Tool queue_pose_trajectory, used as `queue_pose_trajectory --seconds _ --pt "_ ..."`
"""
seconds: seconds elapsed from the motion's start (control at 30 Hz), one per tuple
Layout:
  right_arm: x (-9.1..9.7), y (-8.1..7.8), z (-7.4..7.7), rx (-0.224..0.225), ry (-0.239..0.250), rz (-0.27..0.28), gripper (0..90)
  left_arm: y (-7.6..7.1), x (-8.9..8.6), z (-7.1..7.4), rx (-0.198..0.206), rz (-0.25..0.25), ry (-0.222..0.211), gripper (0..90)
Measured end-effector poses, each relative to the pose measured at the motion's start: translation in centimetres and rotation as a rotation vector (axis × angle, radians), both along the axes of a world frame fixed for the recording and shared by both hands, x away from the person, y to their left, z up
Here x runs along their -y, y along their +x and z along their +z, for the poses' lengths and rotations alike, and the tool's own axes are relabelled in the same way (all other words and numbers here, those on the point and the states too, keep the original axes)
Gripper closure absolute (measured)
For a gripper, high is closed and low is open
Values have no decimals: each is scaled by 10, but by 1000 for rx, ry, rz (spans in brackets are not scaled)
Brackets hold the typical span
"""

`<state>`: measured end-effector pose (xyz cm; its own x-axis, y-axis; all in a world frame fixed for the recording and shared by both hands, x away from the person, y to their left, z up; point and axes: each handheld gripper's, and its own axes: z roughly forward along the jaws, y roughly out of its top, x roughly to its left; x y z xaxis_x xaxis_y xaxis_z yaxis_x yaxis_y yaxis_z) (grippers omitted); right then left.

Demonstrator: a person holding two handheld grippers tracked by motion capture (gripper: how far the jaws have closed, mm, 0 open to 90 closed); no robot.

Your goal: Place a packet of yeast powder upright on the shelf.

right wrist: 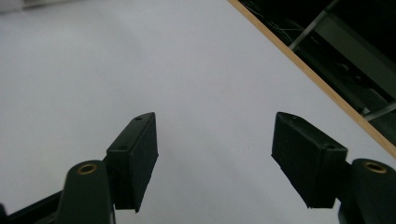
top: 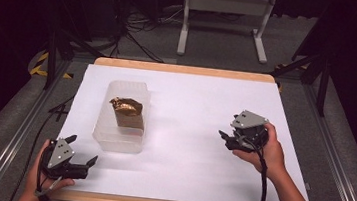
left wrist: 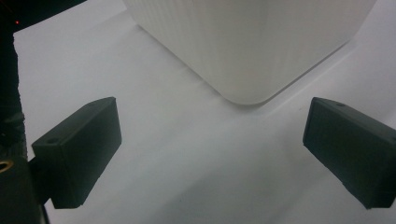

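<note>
Translucent ribbed plastic forms the container (top: pixel 121 116), which sits on the left half of the white table (top: pixel 188 131), long side running away from me. Inside it stands a brown block topped with crumpled gold foil (top: pixel 126 106), upright, toward the far half of the box. I judge the box is placed clear of the edges so either tool can approach it.

I hold the left gripper (top: pixel 82 153) just beside the container's near corner, jaws spread wide. In the left gripper view that rounded corner (left wrist: pixel 247 51) lies between and ahead of the jaws, not touching; I read this as alignment for a grasp.

I hold the right gripper (top: pixel 224 137) well apart on the right, jaws spread over bare table, pointed toward the container, probably on standby.
</note>
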<state>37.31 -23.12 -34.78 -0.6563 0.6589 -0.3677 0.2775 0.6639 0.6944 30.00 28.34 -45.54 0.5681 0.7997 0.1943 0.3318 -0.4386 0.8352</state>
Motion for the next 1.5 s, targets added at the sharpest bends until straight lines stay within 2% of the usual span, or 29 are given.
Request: queue_pose_trajectory --seconds 0.33,0.37,0.4,0.43,0.47,0.6,0.7,1.0,1.03,1.13,1.5 --pt "28 -11 -16 -4 50 -50 292 0 0 0 -1 5 1 51" --pt "37 -14 -19 -2 56 -63 285 0 0 0 -1 7 3 51" --pt "37 -14 -19 -2 56 -63 285 0 0 0 -1 7 2 51" --pt "47 -18 -21 1 75 -70 279 1 0 0 -4 4 2 51" --pt "47 -18 -21 1 75 -70 279 1 1 0 -5 5 2 51" --pt "64 -24 -25 20 111 -71 260 1 1 -1 -6 3 5 51" --pt "76 -28 -28 23 120 -97 249 1 1 -1 -7 4 5 51" --pt "103 -42 -37 57 160 -122 224 1 1 -1 -7 7 5 51" --pt "110 -46 -40 59 182 -134 216 1 1 -1 -6 7 6 51" --pt "118 -50 -44 61 201 -137 203 1 1 -1 -6 8 5 51" --pt "134 -65 -59 74 217 -146 182 2 2 -1 -10 12 8 51"
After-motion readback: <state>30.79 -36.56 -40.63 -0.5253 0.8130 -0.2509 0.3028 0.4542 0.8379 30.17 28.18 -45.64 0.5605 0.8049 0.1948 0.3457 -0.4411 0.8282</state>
